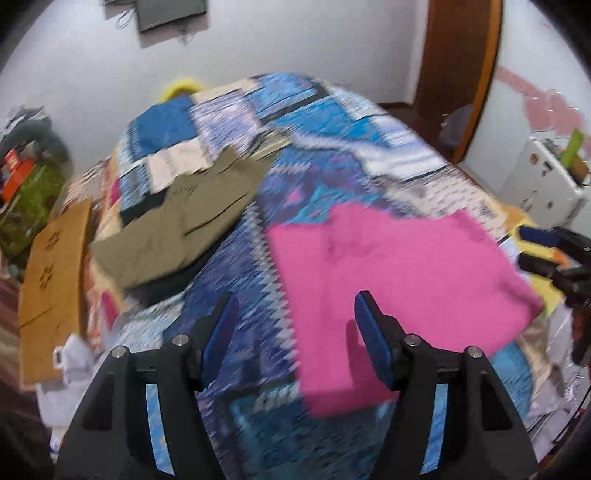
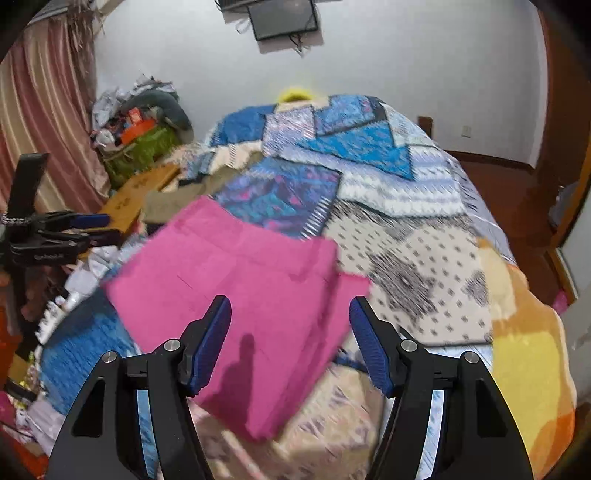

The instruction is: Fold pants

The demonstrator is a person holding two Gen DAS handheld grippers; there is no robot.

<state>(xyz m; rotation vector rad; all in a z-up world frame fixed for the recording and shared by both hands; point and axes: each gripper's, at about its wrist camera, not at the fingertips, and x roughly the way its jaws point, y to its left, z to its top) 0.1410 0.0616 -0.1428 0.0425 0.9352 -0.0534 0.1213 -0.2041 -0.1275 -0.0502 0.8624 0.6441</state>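
pink pants [image 1: 391, 291] lie flat on the bed [image 1: 332, 147], on top of a patchwork quilt [image 1: 236, 258] of blue, purple and cream blocks. both views are blurred, so seams and edges are hard to read.

in the left wrist view the pants fill the area from 1 to 5 o'clock of the centre. the left tool [image 1: 293, 332] hangs above the quilt with its blue-padded fingers spread wide and nothing between them; its right finger [image 1: 373, 339] sits over the lower left part of the pink cloth, but i cannot tell whether it touches. the other tool shows at the 3 o'clock edge, just beside the far side of the pants.

in the right wrist view the pants [image 2: 240, 295] lie at the centre, running toward 6 o'clock. the right tool [image 2: 290, 332] is likewise spread apart and grips nothing, its fingers framing the near part of the pants, with a shadow on the cloth between them. the left tool [image 2: 92, 229] appears at 9 o'clock, beside the pants' left edge.

olive pants [image 1: 184, 214] lie at 10 o'clock of the pink pair in the left view, apart from it. a brown board [image 1: 55, 280] stands at the bed's left side. a yellow thing [image 1: 181, 86] peeks over the far end, and a dark screen [image 2: 282, 16] hangs on the wall at 12 o'clock.
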